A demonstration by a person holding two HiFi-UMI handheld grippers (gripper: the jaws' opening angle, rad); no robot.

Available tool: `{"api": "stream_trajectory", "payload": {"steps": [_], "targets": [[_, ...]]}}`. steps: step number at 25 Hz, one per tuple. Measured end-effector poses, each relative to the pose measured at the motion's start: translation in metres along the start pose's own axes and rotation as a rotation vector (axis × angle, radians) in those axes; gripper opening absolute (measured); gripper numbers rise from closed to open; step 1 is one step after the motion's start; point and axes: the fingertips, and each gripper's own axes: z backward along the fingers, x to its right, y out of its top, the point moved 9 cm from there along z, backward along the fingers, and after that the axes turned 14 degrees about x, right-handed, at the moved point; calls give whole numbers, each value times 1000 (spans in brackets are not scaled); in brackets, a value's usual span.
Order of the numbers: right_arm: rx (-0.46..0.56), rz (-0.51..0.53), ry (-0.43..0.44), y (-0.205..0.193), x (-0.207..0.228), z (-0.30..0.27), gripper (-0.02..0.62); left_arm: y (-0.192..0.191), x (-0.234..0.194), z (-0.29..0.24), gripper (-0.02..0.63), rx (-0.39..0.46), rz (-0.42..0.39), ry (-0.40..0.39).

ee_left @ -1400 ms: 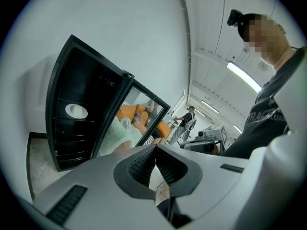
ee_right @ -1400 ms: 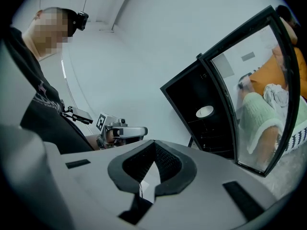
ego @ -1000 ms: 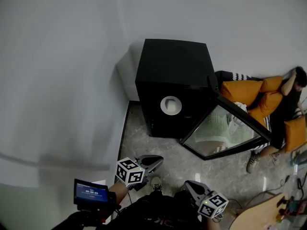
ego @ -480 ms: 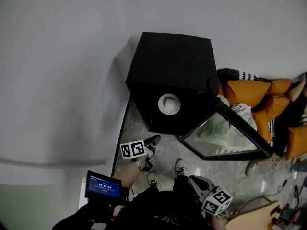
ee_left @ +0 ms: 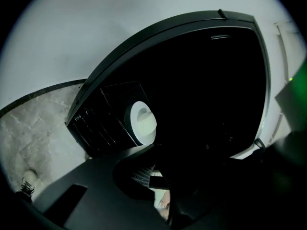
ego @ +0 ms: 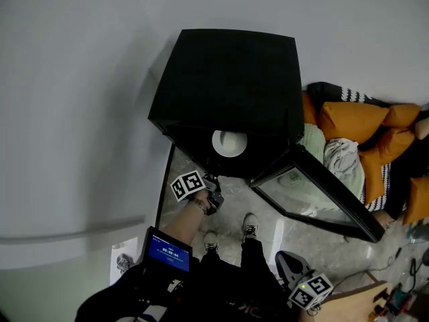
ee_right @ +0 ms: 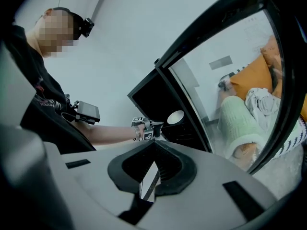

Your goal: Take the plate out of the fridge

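A white plate (ego: 229, 143) stands inside the black fridge (ego: 228, 79), just behind its open front; the left gripper view shows the plate (ee_left: 142, 123) tilted on a dark rack. The glass door (ego: 315, 193) is swung wide open to the right. My left gripper (ego: 213, 183) is low in front of the opening, a short way below the plate and apart from it. Its jaws (ee_left: 152, 176) are shut on nothing. My right gripper (ego: 281, 257) hangs back near my legs, its jaws (ee_right: 152, 169) closed together and empty; its view shows the left gripper (ee_right: 151, 128) beside the plate (ee_right: 175, 117).
A white wall runs along the fridge's left side and back. To the right, behind the door, is a sofa with orange cushions (ego: 355, 123) and a person lying there. A small lit screen (ego: 167, 250) sits at my left forearm. A wooden tabletop (ego: 355, 300) is at bottom right.
My left gripper has rolled and moved forward and down toward the fridge opening. The fridge has grown larger in view. The right gripper has dropped back toward the lower right.
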Motion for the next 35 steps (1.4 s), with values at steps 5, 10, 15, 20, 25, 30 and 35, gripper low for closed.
{"api": "stream_trajectory", "payload": {"steps": [5,10,15,20,25,30,35], "targets": [[-8,-42,-37,2,15,-1,5,10,-8,-34,8,17,19,41],[-18,-75,-71,0,26,0,5,15,-15,-58,22,8,71,107],[-19,-90,-84,-3,28,3,5,12,-17,-66,81,3,137,158],[-15,-98,-112,-2,32,7,5,13,-24,-76,81,19,202,215],[-1,-124,-124,-4,39,10,5,11,-27,-72,81,45,242,256],[-11,-130,-97,-4,42,5,5,6,-32,-70,98,40,244,291],[-12,-145,-111,-4,47,8,5,7,-30,-81,100,34,243,283]]}}
